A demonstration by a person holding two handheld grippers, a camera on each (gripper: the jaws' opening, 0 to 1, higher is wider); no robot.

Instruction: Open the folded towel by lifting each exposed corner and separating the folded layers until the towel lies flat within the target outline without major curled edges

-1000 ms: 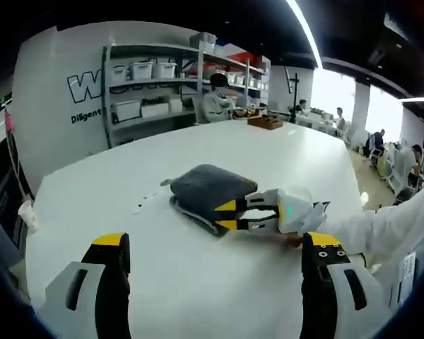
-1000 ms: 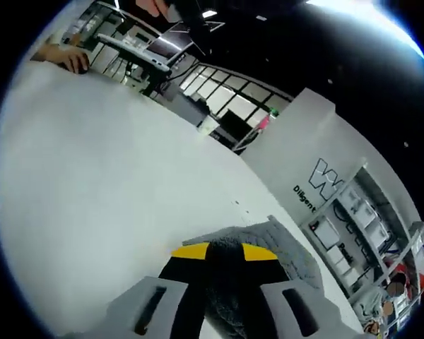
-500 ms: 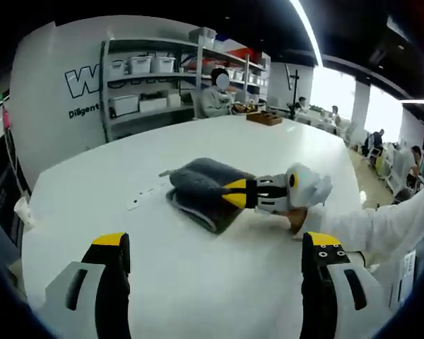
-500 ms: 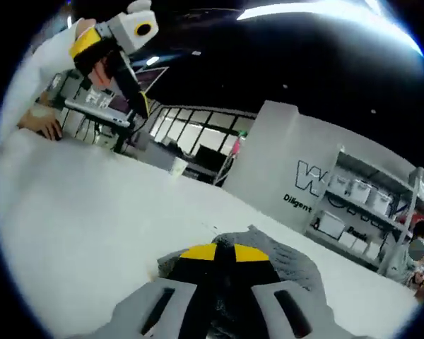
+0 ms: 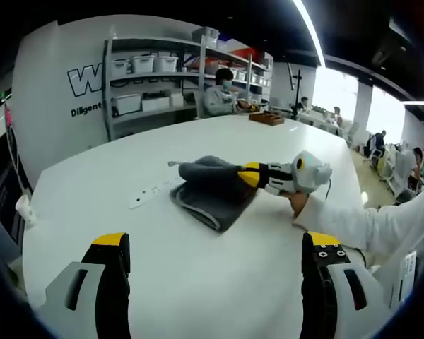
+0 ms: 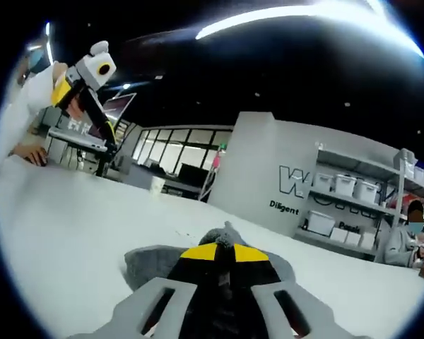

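A folded dark grey towel point(image 5: 213, 189) lies on the white table point(image 5: 127, 233) in the left gripper view. My right gripper point(image 5: 249, 175) reaches in from the right, shut on the towel's top layer and lifting it off the lower fold. In the right gripper view its yellow-tipped jaws point(image 6: 224, 253) stand pressed together on grey cloth, with more towel point(image 6: 152, 258) spread beneath. My left gripper point(image 5: 210, 248) hangs open above bare table in front of the towel, holding nothing. It also shows high at the left point(image 6: 80, 74) in the right gripper view.
Small white marks point(image 5: 147, 196) sit on the table left of the towel. Shelves with white bins point(image 5: 145, 88) stand against the far wall, with a seated person point(image 5: 218, 97) beside them. A white sleeve point(image 5: 371, 226) crosses the table's right side. More people sit by the windows at far right.
My right gripper has closed on the towel's top layer and raised it, tilting up so the room appears behind. The left gripper stays open and still.
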